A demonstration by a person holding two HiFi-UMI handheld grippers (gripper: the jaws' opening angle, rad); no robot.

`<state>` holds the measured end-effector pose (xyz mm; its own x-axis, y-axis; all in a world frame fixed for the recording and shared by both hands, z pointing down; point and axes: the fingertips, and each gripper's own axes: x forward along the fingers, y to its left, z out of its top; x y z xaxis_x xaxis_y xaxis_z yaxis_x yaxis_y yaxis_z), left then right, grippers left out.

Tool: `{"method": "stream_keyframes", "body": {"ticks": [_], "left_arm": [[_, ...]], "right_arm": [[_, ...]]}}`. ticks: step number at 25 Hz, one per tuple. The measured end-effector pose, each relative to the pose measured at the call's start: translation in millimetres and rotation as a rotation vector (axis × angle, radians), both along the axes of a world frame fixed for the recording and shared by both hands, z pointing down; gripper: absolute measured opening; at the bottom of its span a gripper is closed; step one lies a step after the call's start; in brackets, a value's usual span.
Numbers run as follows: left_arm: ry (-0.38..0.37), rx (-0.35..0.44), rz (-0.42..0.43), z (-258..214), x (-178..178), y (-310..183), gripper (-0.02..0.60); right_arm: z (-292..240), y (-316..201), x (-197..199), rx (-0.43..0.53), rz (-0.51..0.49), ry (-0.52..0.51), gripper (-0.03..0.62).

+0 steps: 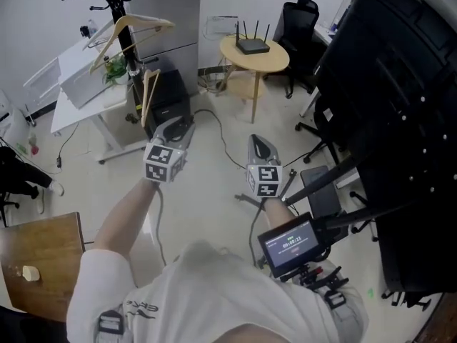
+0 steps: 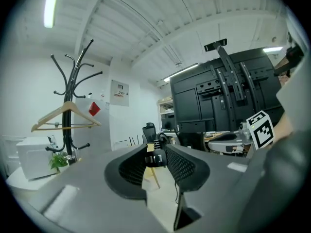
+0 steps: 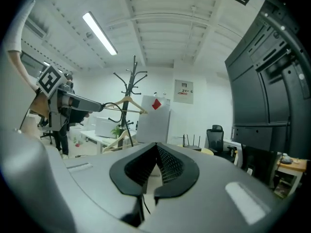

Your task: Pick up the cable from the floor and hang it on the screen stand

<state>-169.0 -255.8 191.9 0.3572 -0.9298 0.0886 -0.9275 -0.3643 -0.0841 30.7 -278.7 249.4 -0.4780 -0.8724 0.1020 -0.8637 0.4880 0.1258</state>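
Office room with a pale, smooth floor (image 1: 207,188), seen from above. Along the right side, a tall black screen stand (image 1: 400,106), feet reaching out over the floor. At the far end, a round yellow table (image 1: 277,61) carrying a black router (image 1: 252,46), with a black office chair (image 1: 298,18) just beyond. To the left, a black coat stand (image 1: 116,2) hung with wooden hangers (image 1: 133,25), rising beside a white tabletop (image 1: 71,104). Nearer, at the lower left, the corner of a wooden tabletop (image 1: 44,243). Overhead in both gripper views, a white ceiling (image 3: 160,18) with strip lights (image 3: 99,33).

Held up off the floor, side by side and apart: left gripper (image 1: 183,126) and right gripper (image 1: 258,141). Left jaws partly spread, pinching the black plug end of the cable (image 2: 155,158), cord dropping away beneath. Right jaws pressed together on a thin black strand of cable, hanging down from the gap below them. On the floor between the grippers and the round table, a loose black curve of cord; cannot tell whether part of the same cable.
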Motion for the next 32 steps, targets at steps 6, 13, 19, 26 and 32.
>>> {"method": "stream_keyframes", "body": {"ticks": [6,13,19,26,32], "left_arm": [[0.026,0.025,-0.015,-22,-6,15,0.121],[0.001,0.052,-0.089,-38,-42,29,0.121],[0.015,0.076,-0.193,-54,-84,51,0.121],[0.001,0.08,-0.289,-64,-156,93,0.121],[-0.019,0.091,-0.357,-83,-182,121,0.121]], "right_arm": [[-25,7,-34,0.054,-0.083,0.002,0.015],[-40,-3,-84,0.083,-0.185,0.0,0.038],[-33,4,-127,0.067,-0.287,-0.002,0.067],[-21,34,-209,0.05,-0.421,0.021,0.104],[-13,50,-243,0.03,-0.514,0.062,0.152]]}}
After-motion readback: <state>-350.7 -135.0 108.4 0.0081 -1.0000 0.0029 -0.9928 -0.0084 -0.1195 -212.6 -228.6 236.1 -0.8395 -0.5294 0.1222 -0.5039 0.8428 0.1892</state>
